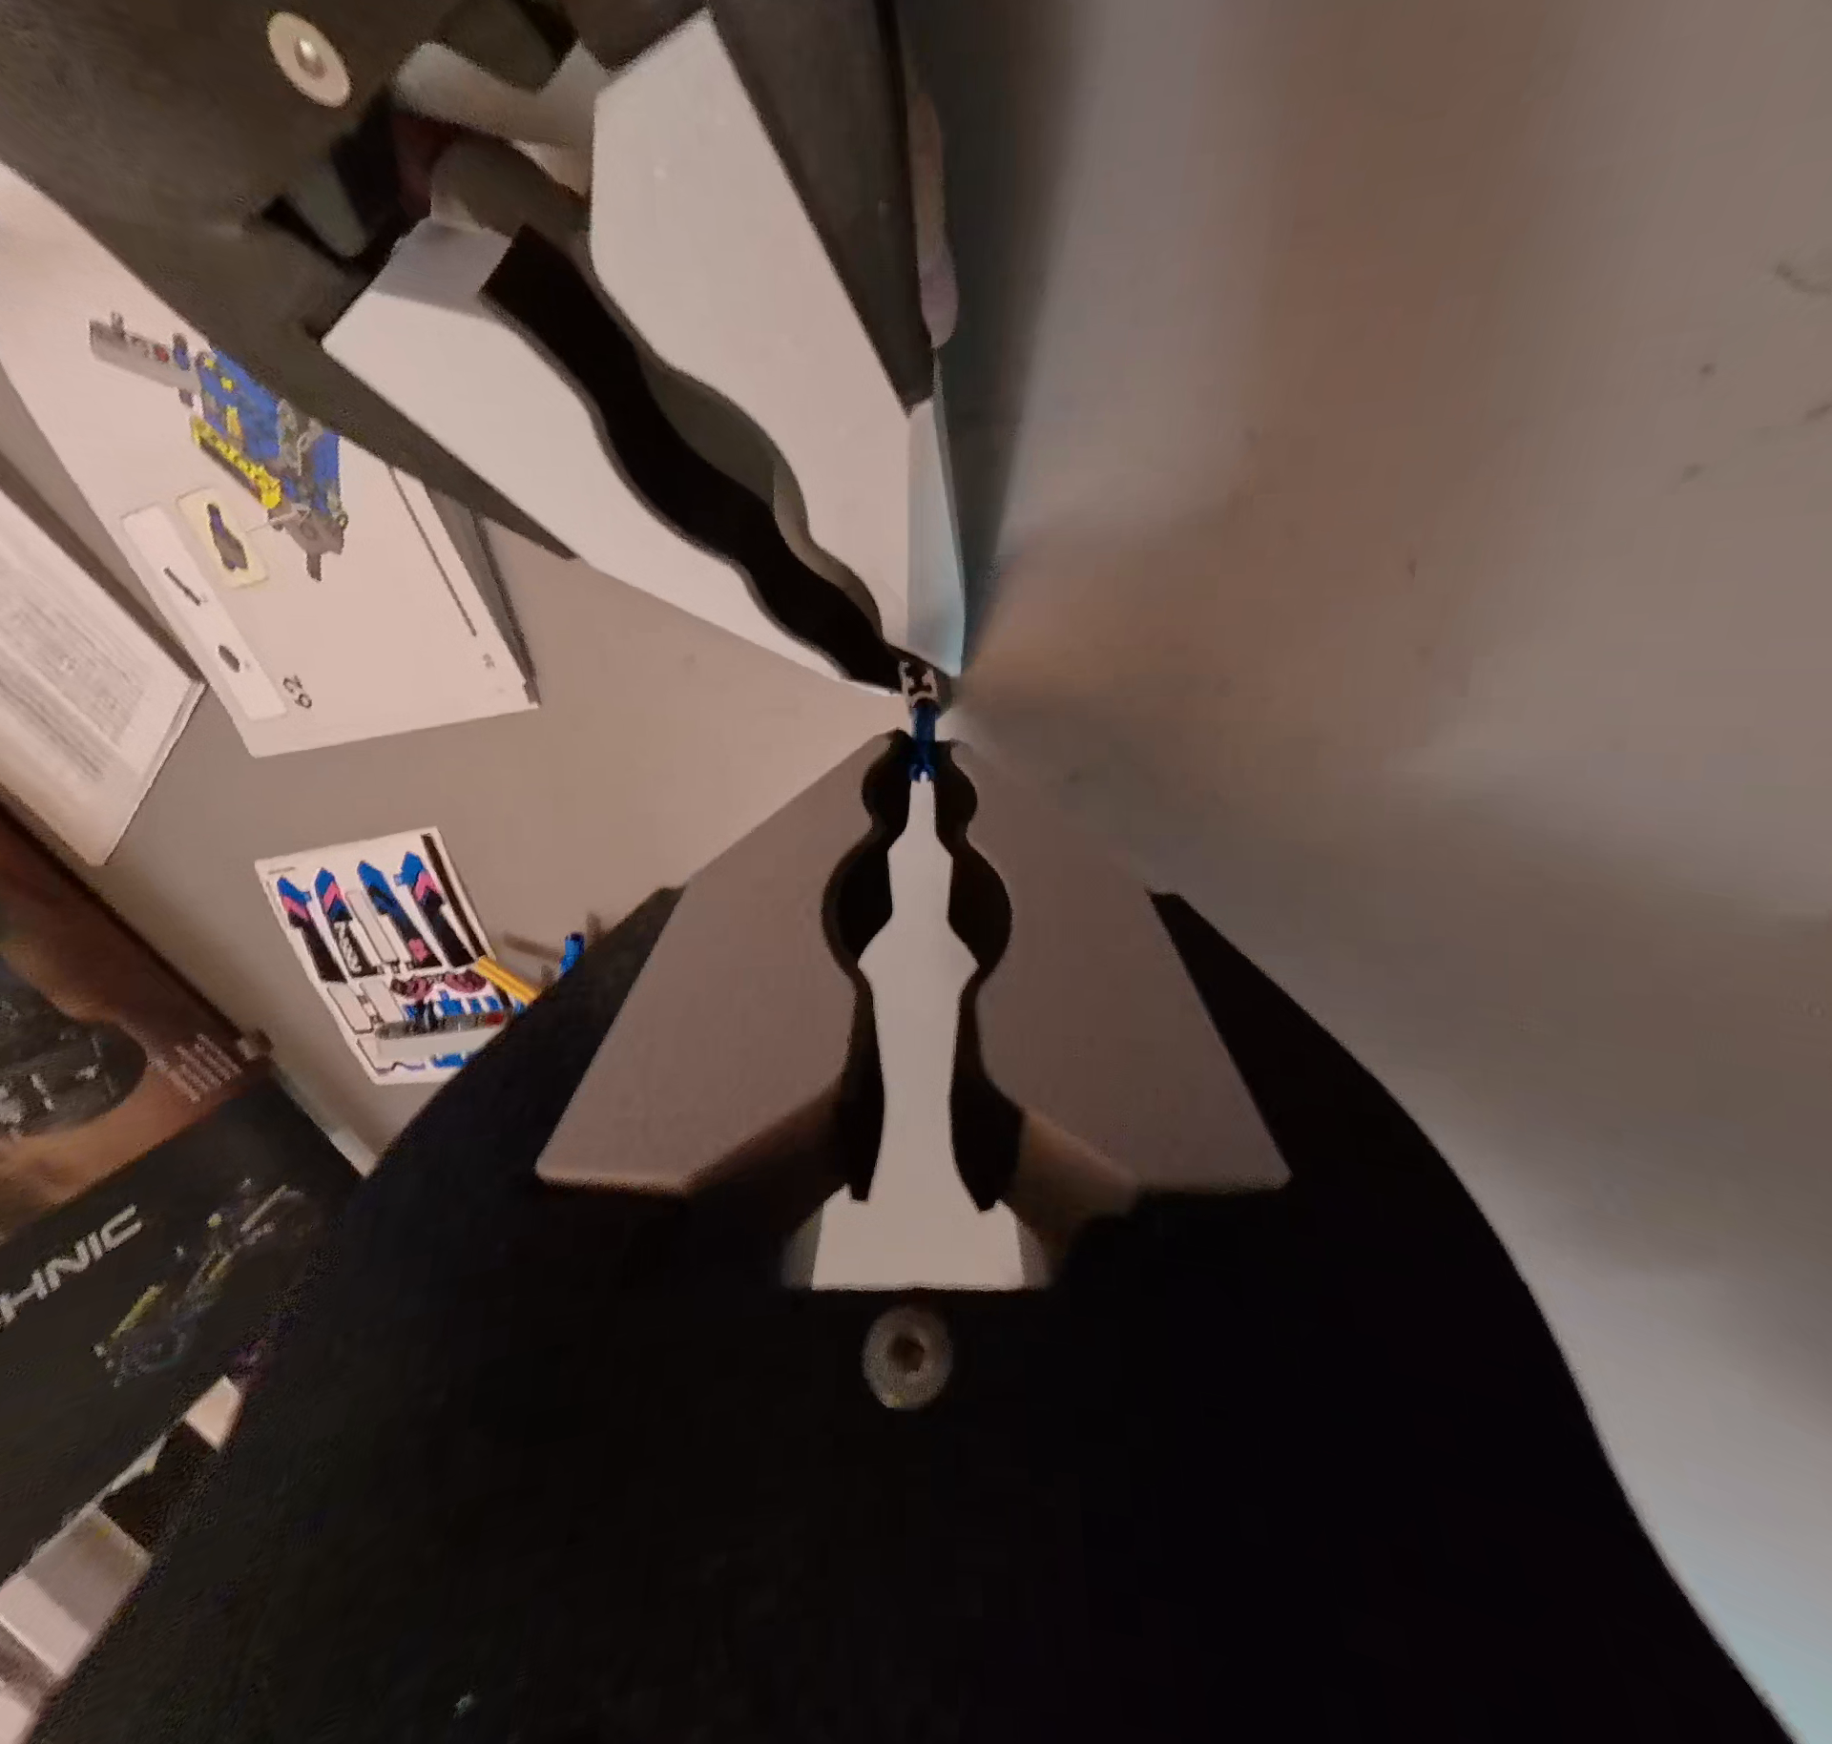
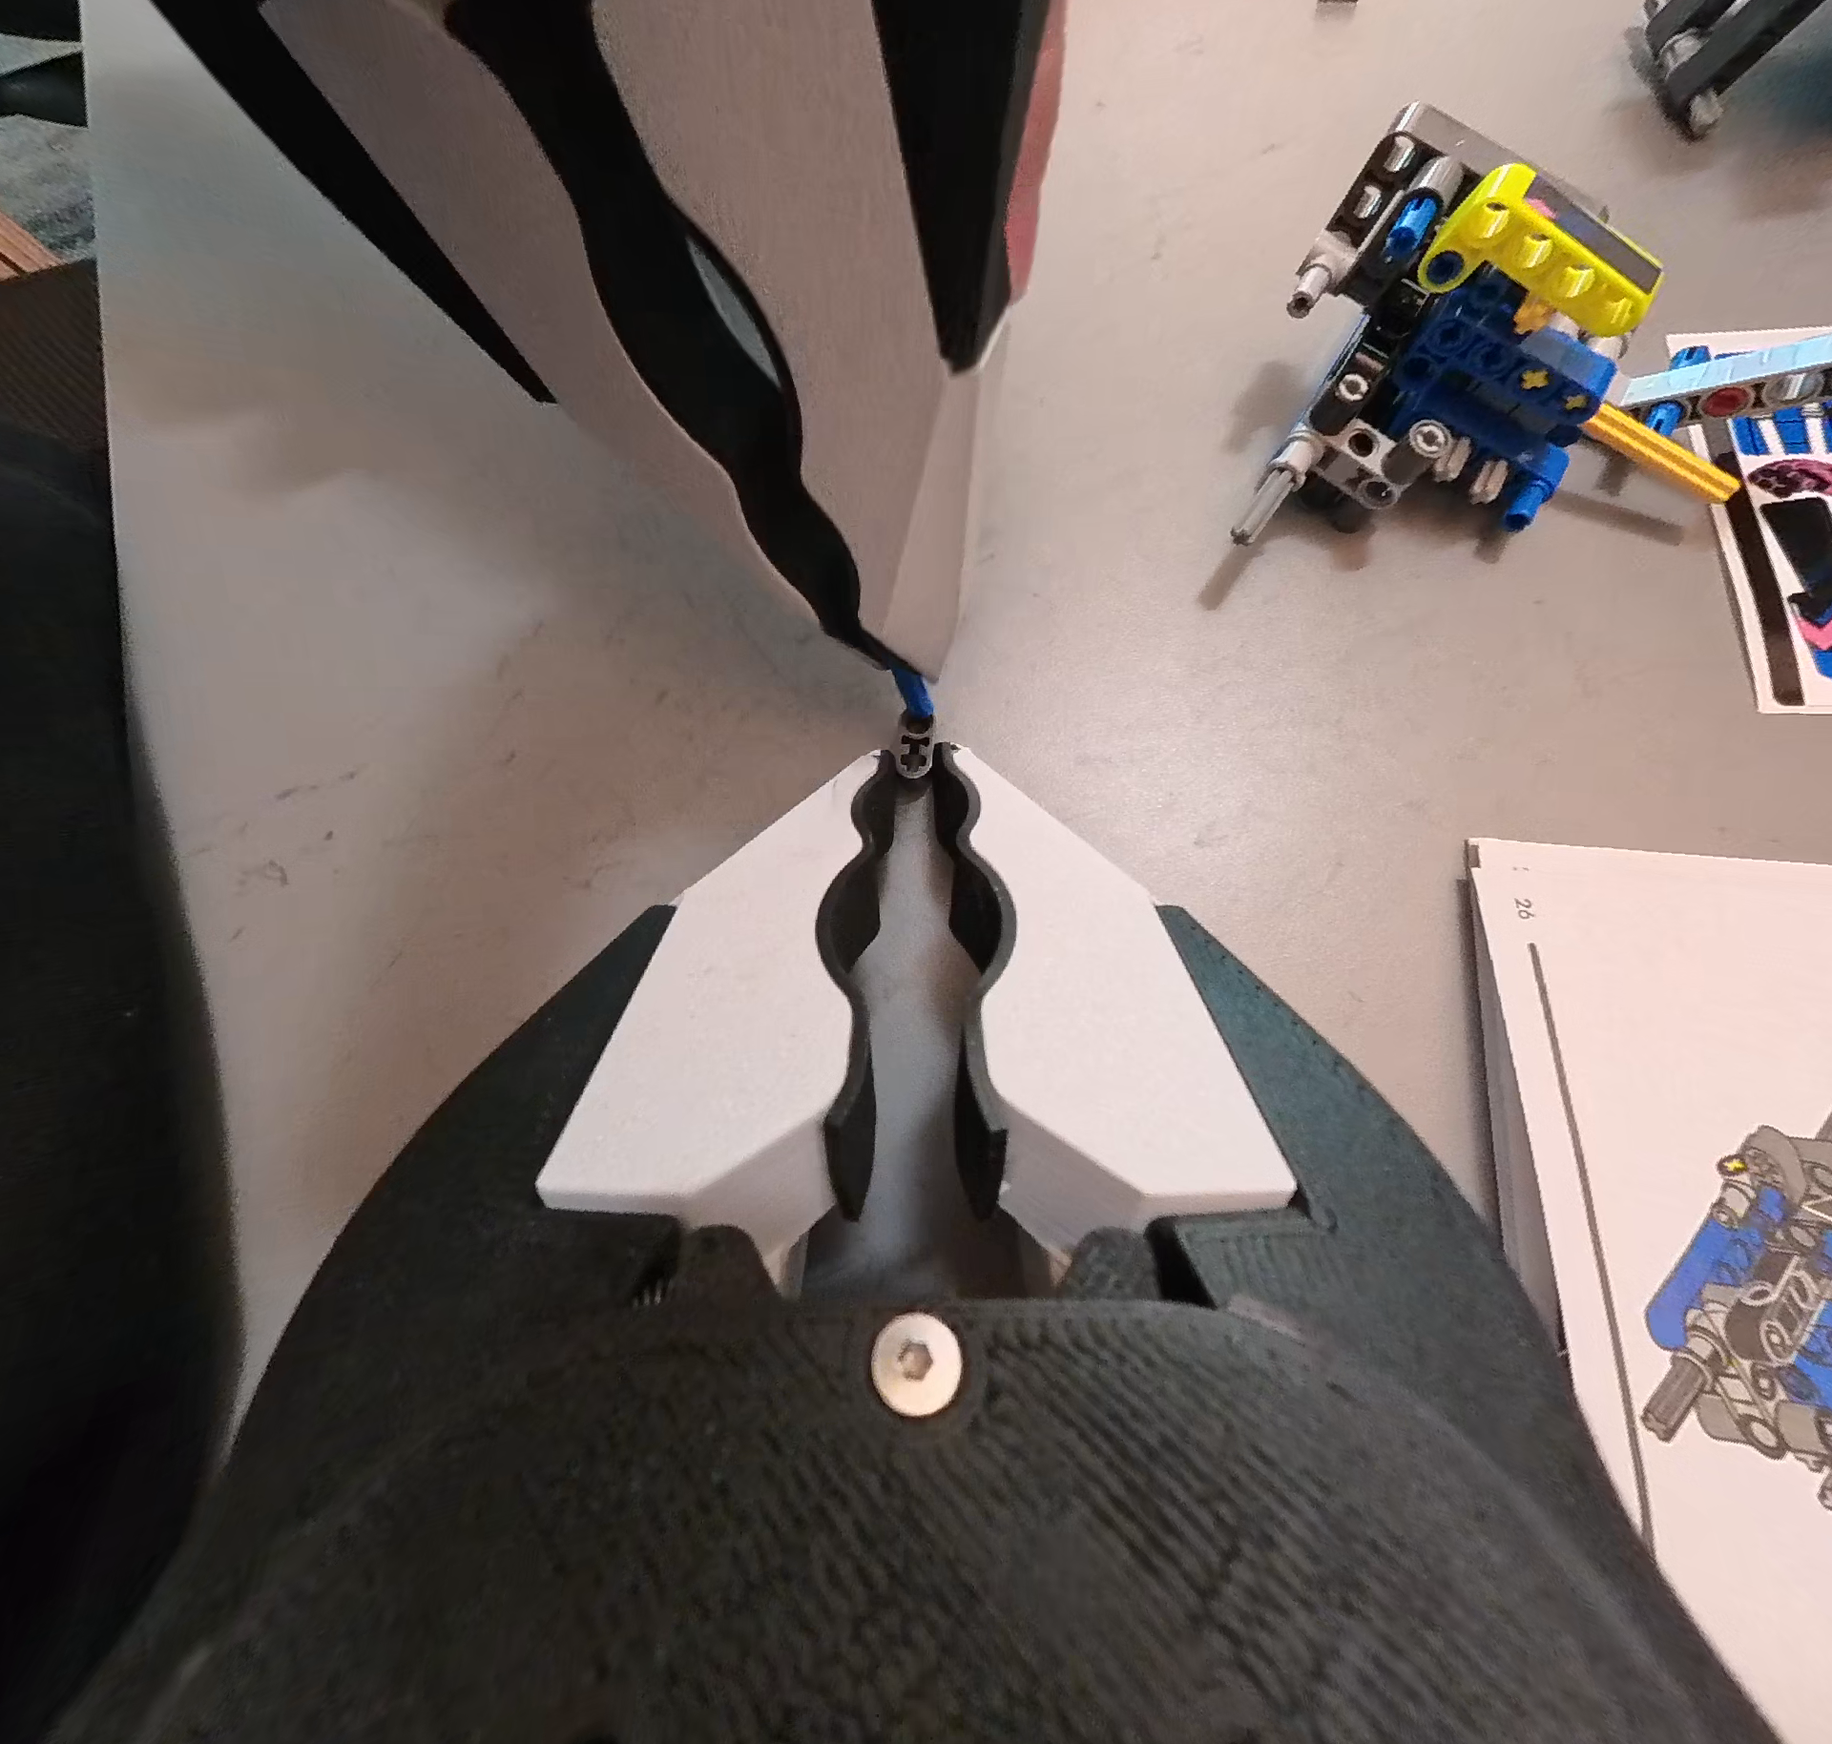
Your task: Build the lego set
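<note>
As two tools meet tip to tip above the grey surface (image 2: 416, 606), a small joining step of the lego build is under way: the left tool (image 1: 924, 763) is closed on a blue pin (image 1: 924, 755), and the right tool (image 2: 914, 763) is closed on a small grey connector (image 2: 913, 755) with a cross-shaped hole. The pin's free end appears to sit at or in the connector. Judging by this, the next move calls for a straight, aligned push along the pin's axis, with both grips firm. How deep the pin is seated cannot be told; the joint is tiny and the left view is blurred. The partly built model (image 2: 1467, 348) lies well apart, beside a sticker sheet (image 2: 1774, 547); the instruction booklet (image 2: 1685, 1102) is cut off at the frame edge.
</note>
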